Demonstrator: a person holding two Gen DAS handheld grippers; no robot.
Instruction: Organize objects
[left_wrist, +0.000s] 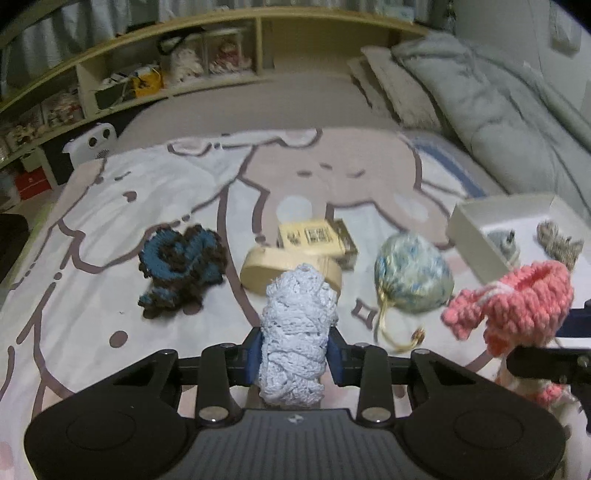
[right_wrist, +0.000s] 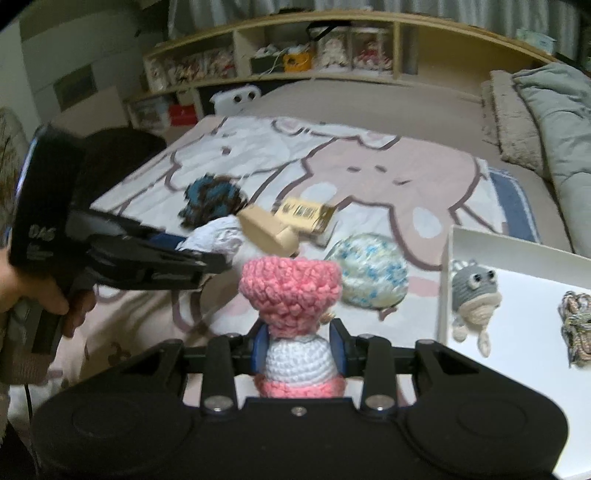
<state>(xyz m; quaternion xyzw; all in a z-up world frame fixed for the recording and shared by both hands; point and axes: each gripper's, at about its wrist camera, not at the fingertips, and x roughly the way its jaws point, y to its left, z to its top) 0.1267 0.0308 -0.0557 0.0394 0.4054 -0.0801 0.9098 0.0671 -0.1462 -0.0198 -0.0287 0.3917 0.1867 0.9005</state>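
Here, cartoon-print blanket (left_wrist: 147, 184) over bed (left_wrist: 258, 96)

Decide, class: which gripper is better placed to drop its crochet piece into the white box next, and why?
Probably the right gripper. It holds the pink and white crochet doll, and the white box lies just to its right. The left gripper, shut on the pale blue yarn bundle, is farther from the box.

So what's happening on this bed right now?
A person works two handheld grippers over a cartoon blanket. The left gripper clamps a pale blue yarn bundle; the right gripper clamps a pink-and-white crochet doll. A white box already holds a grey crochet creature.
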